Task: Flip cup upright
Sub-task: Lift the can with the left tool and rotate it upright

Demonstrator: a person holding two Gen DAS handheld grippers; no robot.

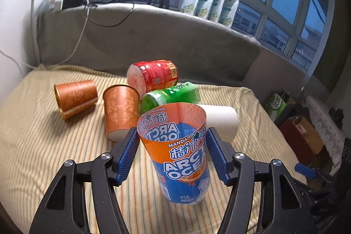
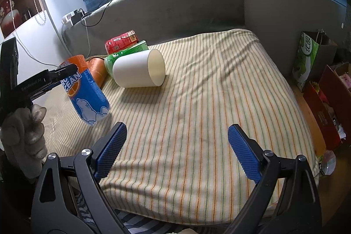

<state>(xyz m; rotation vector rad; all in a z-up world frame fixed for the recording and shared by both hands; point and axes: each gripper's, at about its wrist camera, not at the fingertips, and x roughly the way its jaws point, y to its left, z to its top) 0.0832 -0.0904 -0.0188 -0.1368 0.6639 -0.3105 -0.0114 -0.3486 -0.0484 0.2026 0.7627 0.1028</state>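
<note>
My left gripper (image 1: 172,135) is shut on an orange-and-blue Arctic Ocean cup (image 1: 178,152), gripping it near its open rim, mouth up and tilted, above the striped blanket (image 1: 33,135). In the right wrist view the same cup (image 2: 87,91) hangs tilted at the left, held by the left gripper (image 2: 65,74). My right gripper (image 2: 176,146) is open and empty over the blanket (image 2: 208,91). A white cup (image 2: 138,69) lies on its side, mouth toward the right.
Two orange patterned cups (image 1: 75,98) (image 1: 120,111), a red cup (image 1: 153,76) and a green cup (image 1: 171,97) lie behind the held cup. A grey padded ledge (image 1: 175,36) bounds the bed. Bags and boxes (image 2: 324,80) stand on the right.
</note>
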